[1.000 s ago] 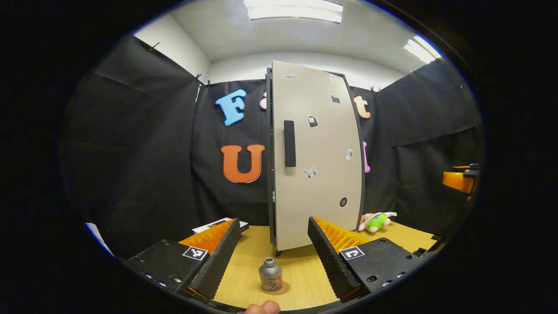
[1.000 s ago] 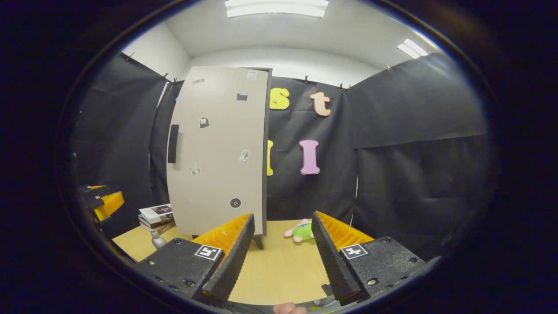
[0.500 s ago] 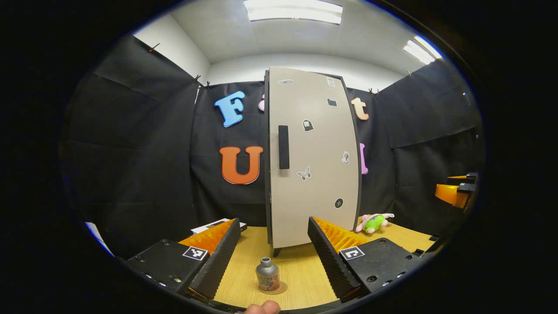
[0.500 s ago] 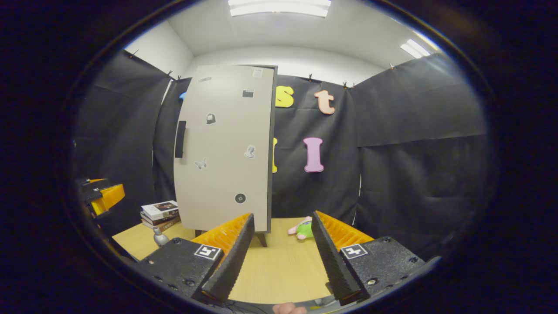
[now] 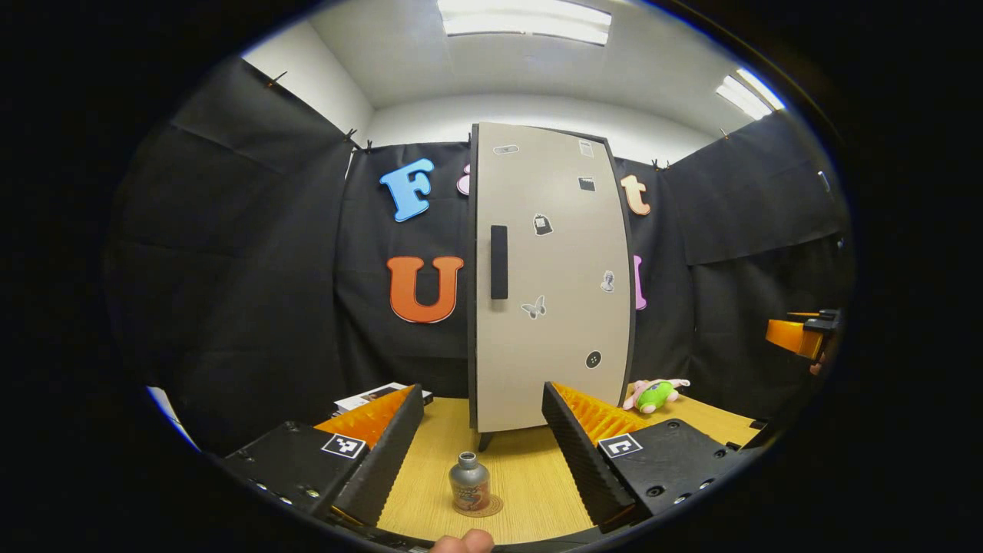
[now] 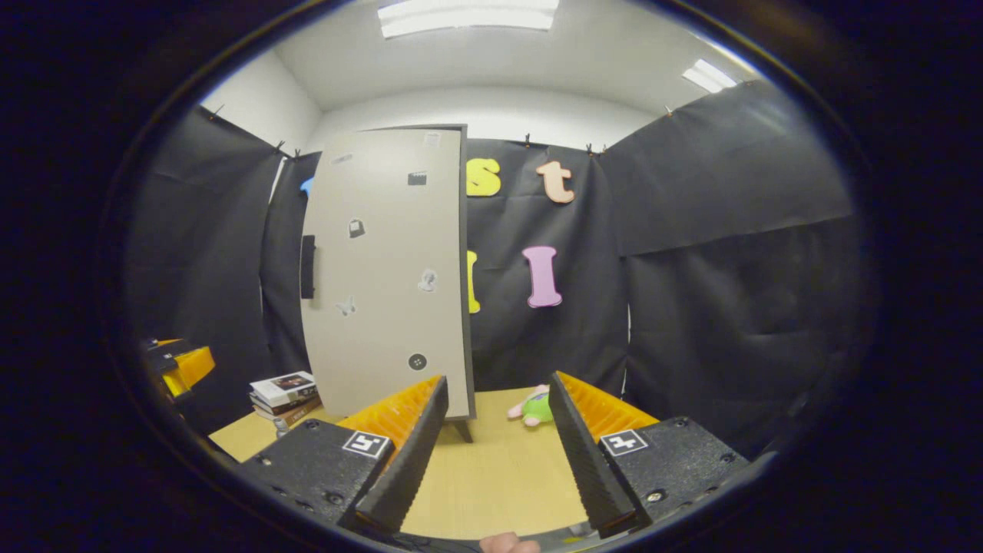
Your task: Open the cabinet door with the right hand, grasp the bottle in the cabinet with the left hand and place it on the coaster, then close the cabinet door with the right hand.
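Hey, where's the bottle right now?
In the left gripper view, the bottle stands on the coaster, low centre, in front of the cabinet.

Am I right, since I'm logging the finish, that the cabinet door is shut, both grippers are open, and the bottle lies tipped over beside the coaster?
One thing is wrong: the bottle stands upright on the coaster, not tipped over beside it, as the left gripper view shows. The rest holds: the cabinet door is shut, and the left gripper and right gripper are both open.
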Available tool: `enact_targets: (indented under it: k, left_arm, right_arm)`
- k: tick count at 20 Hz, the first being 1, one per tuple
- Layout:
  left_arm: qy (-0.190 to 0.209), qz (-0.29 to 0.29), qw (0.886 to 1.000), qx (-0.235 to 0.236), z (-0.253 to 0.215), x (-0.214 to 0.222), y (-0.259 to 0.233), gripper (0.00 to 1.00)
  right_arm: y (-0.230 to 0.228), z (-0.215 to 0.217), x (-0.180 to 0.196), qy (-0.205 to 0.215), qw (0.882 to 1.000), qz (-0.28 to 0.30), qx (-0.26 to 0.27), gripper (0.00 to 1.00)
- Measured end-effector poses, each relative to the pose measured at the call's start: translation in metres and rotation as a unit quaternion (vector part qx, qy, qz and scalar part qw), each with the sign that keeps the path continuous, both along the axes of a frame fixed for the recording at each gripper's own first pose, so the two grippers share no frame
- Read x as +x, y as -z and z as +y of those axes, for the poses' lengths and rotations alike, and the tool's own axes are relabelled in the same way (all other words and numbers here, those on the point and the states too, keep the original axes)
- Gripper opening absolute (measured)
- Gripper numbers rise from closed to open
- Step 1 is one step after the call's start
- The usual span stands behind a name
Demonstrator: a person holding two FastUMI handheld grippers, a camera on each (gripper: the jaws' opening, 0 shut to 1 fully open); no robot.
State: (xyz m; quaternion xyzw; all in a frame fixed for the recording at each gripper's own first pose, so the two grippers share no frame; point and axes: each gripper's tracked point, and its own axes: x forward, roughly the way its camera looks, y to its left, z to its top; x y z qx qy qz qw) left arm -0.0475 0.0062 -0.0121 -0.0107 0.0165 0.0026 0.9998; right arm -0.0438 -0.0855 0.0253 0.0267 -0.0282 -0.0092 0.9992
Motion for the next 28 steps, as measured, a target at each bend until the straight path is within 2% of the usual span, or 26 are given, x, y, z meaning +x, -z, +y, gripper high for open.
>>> enact_targets:
  k: [6,28]
  left_arm:
    - [-0.002,0.0,1.0,-0.004,0.0,0.001,0.0,0.94]
    - [0.014,0.005,1.0,-0.002,-0.009,0.004,0.005,0.94]
  right_arm:
    - [0.006,-0.007,0.002,0.008,1.0,0.009,-0.003,0.86]
    - [0.017,0.007,0.007,0.001,1.0,0.01,-0.011,0.86]
